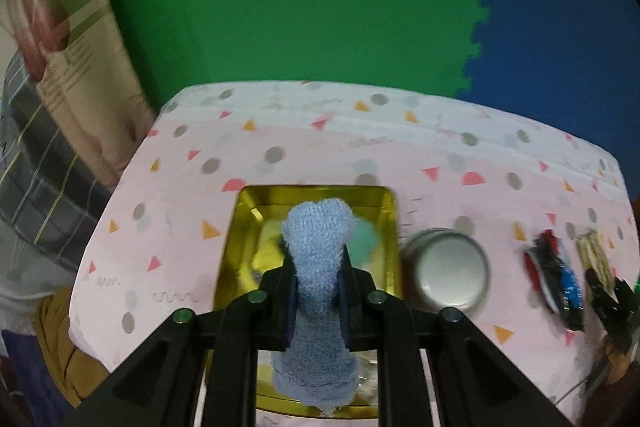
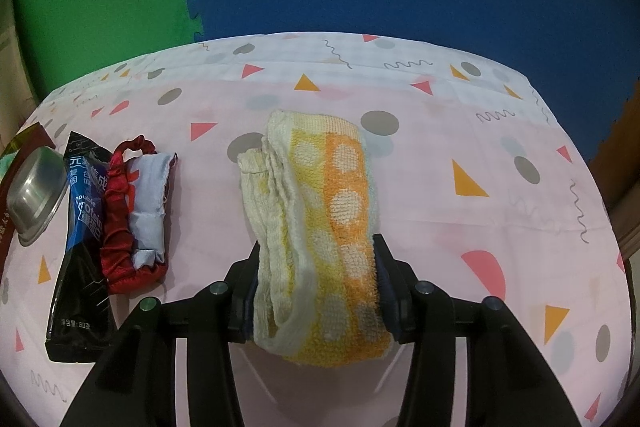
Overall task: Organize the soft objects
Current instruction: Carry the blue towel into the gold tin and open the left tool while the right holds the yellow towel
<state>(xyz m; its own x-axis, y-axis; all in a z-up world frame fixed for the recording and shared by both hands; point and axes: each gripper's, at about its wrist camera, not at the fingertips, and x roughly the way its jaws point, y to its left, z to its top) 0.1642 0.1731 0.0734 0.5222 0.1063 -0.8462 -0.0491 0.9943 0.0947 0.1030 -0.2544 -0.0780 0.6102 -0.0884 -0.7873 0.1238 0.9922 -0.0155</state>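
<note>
My left gripper (image 1: 318,263) is shut on a light blue fluffy cloth (image 1: 318,227), which sticks out past the fingertips and hangs below them. It hovers over a gold tray (image 1: 248,211) that holds a teal soft item (image 1: 364,239), partly hidden by the cloth. In the right wrist view a folded yellow, orange and white dotted towel (image 2: 332,195) lies lengthwise on the pink patterned tablecloth (image 2: 500,155). My right gripper (image 2: 318,259) is closed on the towel's near half, with a pad pressing each long side.
Right of the tray stands an upturned metal dish (image 1: 452,275), also at the left edge of the right wrist view (image 2: 36,195). Beside it lie a black and blue snack packet (image 2: 80,227) and a red satin pouch (image 2: 124,211). Green and blue foam mats cover the floor beyond the table.
</note>
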